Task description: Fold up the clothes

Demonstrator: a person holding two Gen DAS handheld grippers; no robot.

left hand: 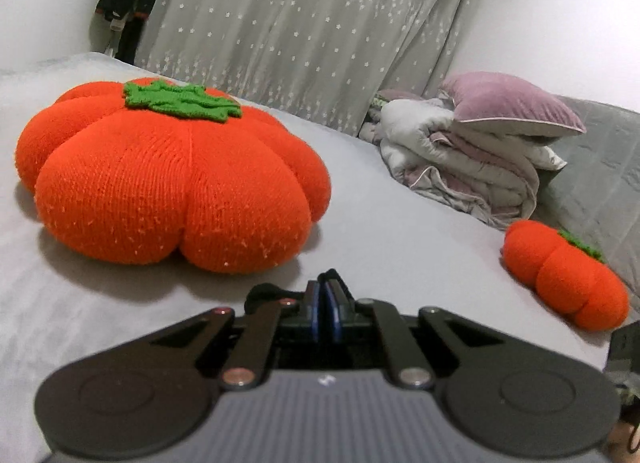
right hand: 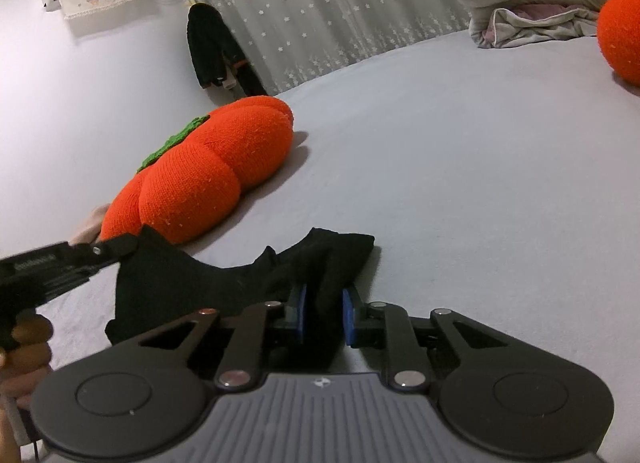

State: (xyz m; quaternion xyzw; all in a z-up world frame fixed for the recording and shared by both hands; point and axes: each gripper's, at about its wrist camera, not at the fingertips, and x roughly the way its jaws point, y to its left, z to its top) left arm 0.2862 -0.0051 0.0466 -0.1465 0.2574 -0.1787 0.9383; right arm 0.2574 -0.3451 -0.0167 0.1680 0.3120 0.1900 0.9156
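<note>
- Plainly, in the left wrist view the left gripper has its jaws clenched almost together, with only a thin lip of the black garment showing just past the blue pads.
- Ahead of those jaws and off to their left sits the big orange pumpkin cushion on the grey bed sheet; a smaller pumpkin cushion lies well to their right, and the folded quilt with a mauve pillow sits farther ahead on the right.
- Judging from so narrow a bite, this corner could slip, so the lift should stay slow and the pinch firm.
- Next, in the right wrist view the right gripper grasps a bunched fold of the garment between its blue pads; the jaws stand part way apart because the cloth fills the gap.
- From these jaws the cloth spreads ahead and leftward over the sheet, up to the left gripper, which comes in from the left edge and pinches the far left corner; the person's hand grips its handle.
- Between the two grips the top edge sags in a curve, so the cloth is not yet taut.
- To do this well, I judge both corners should rise together and draw apart until the edge runs straight, then travel forward over the bare sheet ahead of the jaws.
- Keep the left corner clear of the big cushion, which lies just beyond it.
</note>
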